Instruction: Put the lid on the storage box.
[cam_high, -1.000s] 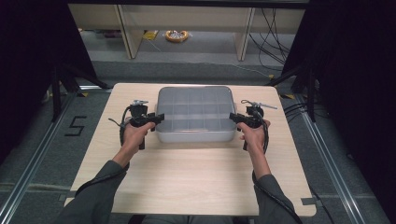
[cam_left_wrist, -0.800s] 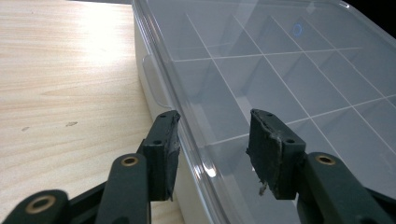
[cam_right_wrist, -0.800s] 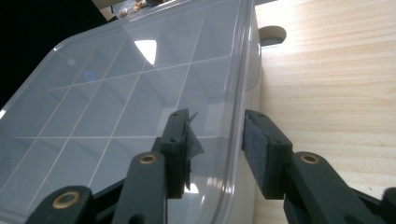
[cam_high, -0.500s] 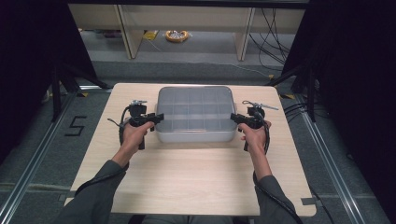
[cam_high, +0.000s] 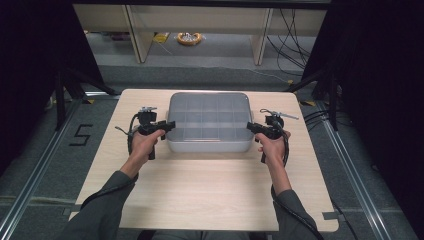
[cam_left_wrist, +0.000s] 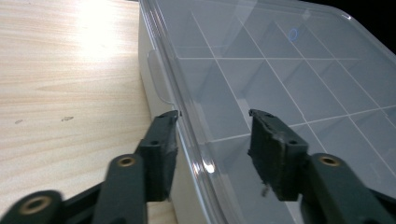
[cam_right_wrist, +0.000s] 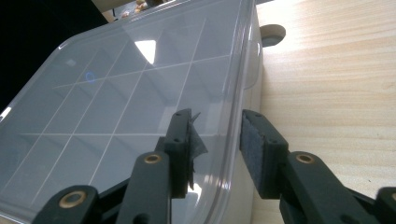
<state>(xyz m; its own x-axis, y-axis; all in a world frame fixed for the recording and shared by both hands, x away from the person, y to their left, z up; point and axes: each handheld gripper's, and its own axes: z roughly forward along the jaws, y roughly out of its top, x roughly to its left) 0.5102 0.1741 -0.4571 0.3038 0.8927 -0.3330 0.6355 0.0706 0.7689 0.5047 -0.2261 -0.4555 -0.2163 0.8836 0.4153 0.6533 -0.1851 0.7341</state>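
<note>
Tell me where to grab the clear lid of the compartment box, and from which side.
Take the lid by its overhanging rim at the two short ends, coming in level from left and right. The rim juts past the box wall, giving each claw a lip to straddle. The left claw and right claw already bracket that edge.

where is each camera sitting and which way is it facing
High view: above the person's side of the table, looking forward and down; forearms, left gripper and right gripper show at the box.
Left gripper view: rides the left gripper, looking along its jaws, which straddle the lid rim without visibly pressing.
Right gripper view: rides the right gripper, jaws either side of the opposite lid rim.
Shared: both gripper views show the box's divided compartments and the table.
</note>
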